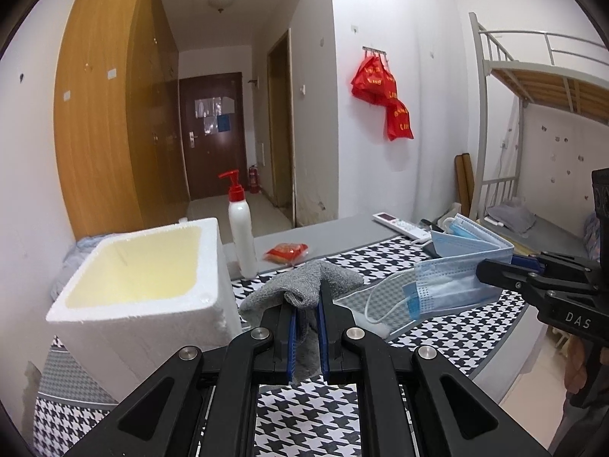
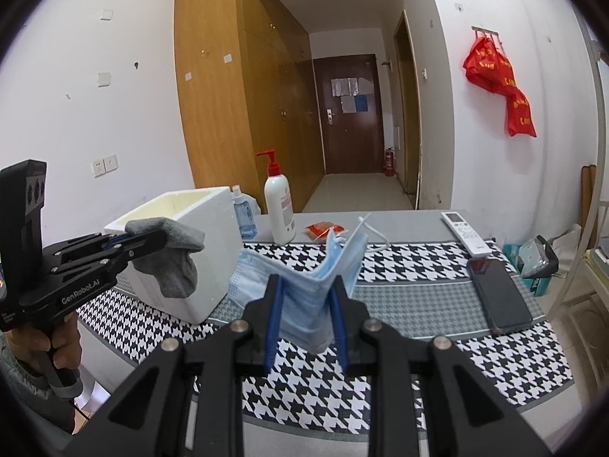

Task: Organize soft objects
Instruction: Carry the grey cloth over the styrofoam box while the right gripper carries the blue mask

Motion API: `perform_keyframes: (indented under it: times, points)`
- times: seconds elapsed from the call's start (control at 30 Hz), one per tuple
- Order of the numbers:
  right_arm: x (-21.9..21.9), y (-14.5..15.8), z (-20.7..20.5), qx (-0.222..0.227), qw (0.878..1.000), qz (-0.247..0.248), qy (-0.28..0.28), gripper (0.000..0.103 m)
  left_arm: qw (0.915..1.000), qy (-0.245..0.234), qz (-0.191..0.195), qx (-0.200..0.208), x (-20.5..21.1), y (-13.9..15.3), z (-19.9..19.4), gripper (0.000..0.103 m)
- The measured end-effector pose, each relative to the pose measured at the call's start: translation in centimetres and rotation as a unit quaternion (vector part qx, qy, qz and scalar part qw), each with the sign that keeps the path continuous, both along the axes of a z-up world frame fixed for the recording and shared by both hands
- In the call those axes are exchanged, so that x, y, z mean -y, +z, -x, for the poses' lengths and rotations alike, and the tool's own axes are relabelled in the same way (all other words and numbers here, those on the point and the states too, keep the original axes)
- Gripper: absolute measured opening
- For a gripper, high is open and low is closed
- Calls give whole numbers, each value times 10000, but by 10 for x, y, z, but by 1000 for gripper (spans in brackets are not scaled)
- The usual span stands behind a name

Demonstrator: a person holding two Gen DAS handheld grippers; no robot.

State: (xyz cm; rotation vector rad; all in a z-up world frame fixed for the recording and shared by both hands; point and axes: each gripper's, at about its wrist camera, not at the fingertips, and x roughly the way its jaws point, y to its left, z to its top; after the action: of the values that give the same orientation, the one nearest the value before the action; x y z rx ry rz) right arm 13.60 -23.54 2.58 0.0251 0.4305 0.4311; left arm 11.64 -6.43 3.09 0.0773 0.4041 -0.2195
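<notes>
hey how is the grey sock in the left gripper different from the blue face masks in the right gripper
The sock is one thick grey knit piece; the face masks are a stack of thin, pale blue pleated sheets. The sock droops limp from the left gripper, while the masks keep a folded shape in the right gripper. The masks have white ear loops; the sock has none. Both are soft and held off the table.

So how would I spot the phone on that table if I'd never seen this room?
Start at the table with the black-and-white houndstooth cloth and go to its right side. Just in front of the white remote control lies the phone, flat on the cloth. It is the only dark, glossy slab there; the remote beside it is white with buttons.
</notes>
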Motion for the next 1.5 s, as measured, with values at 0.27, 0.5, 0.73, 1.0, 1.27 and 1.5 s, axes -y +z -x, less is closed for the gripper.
perform_keyframes:
  times: [0.27,0.5,0.73,1.0,1.27,1.5]
  points:
    - [-7,11,1,154,9999,10,65,28,9999,-8,9,156,-5,9,1,10]
    - [-13,23,-1,328,9993,-52,162,28,9996,3,59,288,-11,24,1,10]
    - [-16,32,-8,406,9989,-166,171,28,9990,28,103,437,-14,38,2,10]
    - [-23,35,-12,447,9985,-117,289,28,9984,189,70,536,-19,46,-2,10]
    - [-33,38,-17,473,9979,-89,434,29,9978,320,57,582,-28,50,-8,10]
    - [-49,41,-25,470,9971,-60,601,28,9966,501,88,654,-44,56,-6,10]
